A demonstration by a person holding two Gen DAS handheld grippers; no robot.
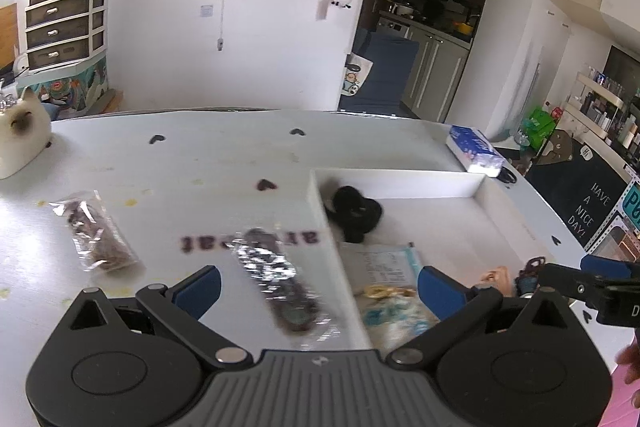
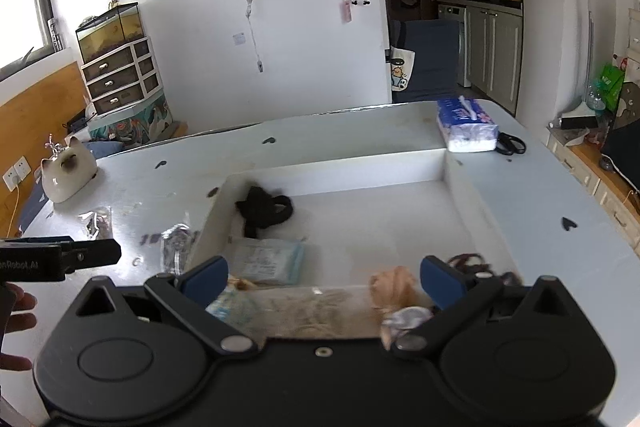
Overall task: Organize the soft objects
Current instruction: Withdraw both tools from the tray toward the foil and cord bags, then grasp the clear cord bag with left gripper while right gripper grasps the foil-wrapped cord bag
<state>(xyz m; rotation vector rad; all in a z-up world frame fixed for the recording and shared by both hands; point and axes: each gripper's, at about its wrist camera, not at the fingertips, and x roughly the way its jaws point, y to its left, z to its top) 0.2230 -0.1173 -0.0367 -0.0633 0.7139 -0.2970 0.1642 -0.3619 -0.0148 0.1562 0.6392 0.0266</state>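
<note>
Jaws of both grippers stand wide open and hold nothing. The left gripper (image 1: 319,287) hovers low over the white counter (image 1: 180,155), above a long foil packet (image 1: 276,283) that lies just beside the left wall of the white tray (image 1: 400,183). A second clear packet (image 1: 94,231) with dark contents lies further left on the counter, well apart from the tray.

The right gripper (image 2: 323,277) hangs over the near part of the tray (image 2: 332,163). In the tray, a black soft item (image 2: 266,209) lies in the far left corner, and a flat pale blue packet (image 2: 268,261) lies nearer. A peach-coloured soft item (image 2: 390,285) lies close to the right finger, with a dark cord-like thing (image 2: 470,263) just beyond it; what this one is I cannot tell.

On the counter outside the tray stand a cat figure (image 2: 68,171) at far left and a tissue pack (image 2: 466,125) beyond the tray.
</note>
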